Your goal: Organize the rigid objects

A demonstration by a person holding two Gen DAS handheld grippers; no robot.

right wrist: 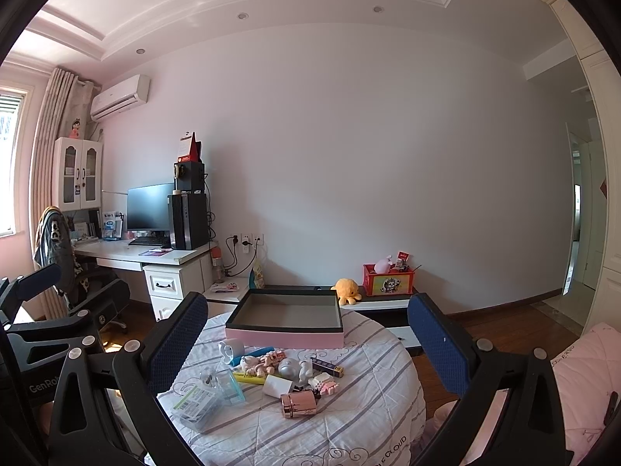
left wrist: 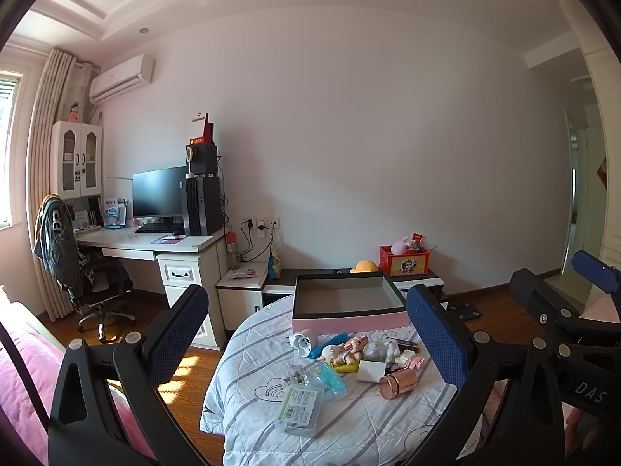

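A round table with a striped cloth (left wrist: 252, 353) (right wrist: 372, 407) holds a pile of small objects: a rose-gold cylinder (left wrist: 396, 382) (right wrist: 298, 404), a clear plastic case with a green label (left wrist: 299, 407) (right wrist: 194, 402), a silver figurine (left wrist: 375, 350) (right wrist: 289, 368), a white toy (left wrist: 302, 343) and a pink block toy (right wrist: 322, 382). An empty pink box with a dark rim (left wrist: 345, 303) (right wrist: 285, 320) stands behind the pile. My left gripper (left wrist: 306, 334) is open and empty above the pile. My right gripper (right wrist: 306, 339) is open and empty, also held back above the table.
A desk with monitor and computer tower (left wrist: 163, 198) (right wrist: 186, 213) stands at left with an office chair (left wrist: 77, 264). A low cabinet behind the table carries a red box (left wrist: 403, 260) (right wrist: 388, 279) and a yellow plush (right wrist: 346, 290). Pink bedding (right wrist: 582, 380) lies right.
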